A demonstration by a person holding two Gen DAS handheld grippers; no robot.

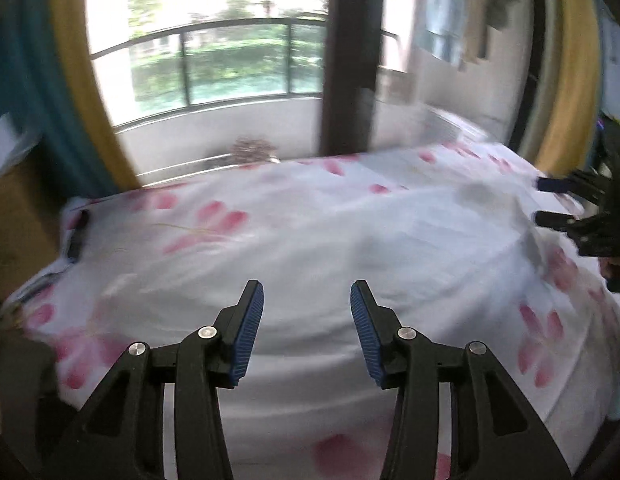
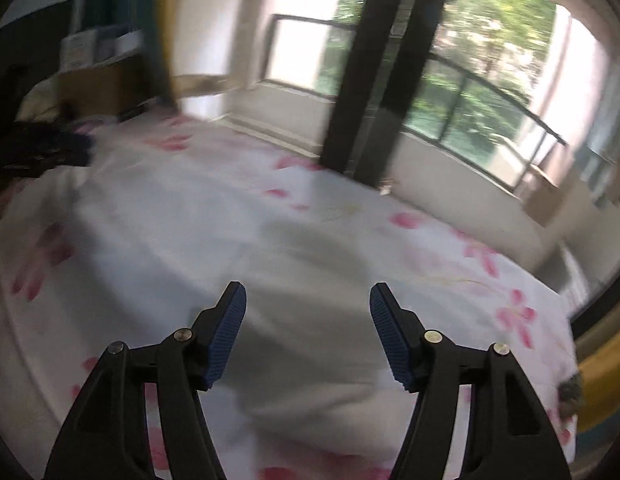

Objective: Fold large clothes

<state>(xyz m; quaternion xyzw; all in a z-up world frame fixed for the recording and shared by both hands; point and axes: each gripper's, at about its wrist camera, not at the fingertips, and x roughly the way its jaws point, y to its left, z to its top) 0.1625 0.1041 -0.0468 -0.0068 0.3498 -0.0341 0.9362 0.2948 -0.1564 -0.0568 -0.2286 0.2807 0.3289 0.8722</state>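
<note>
A white garment (image 1: 390, 240) lies spread flat on a bed with a white sheet printed with pink flowers (image 1: 213, 216). The frames are blurred, so its edges are hard to tell from the sheet. My left gripper (image 1: 307, 296) is open and empty, above the near part of the bed. My right gripper (image 2: 307, 298) is open and empty, above the white garment (image 2: 277, 264) and the flowered sheet (image 2: 510, 312). The right gripper also shows at the right edge of the left wrist view (image 1: 550, 200), open above the cloth.
A balcony door with a dark frame (image 1: 342, 60) and a railing stands behind the bed. Yellow and teal curtains (image 1: 81, 80) hang at the left, a yellow one (image 1: 570, 80) at the right. Shelves and boxes (image 2: 97, 64) stand at the bed's far left. A dark item (image 2: 41, 148) lies at the bed's left edge.
</note>
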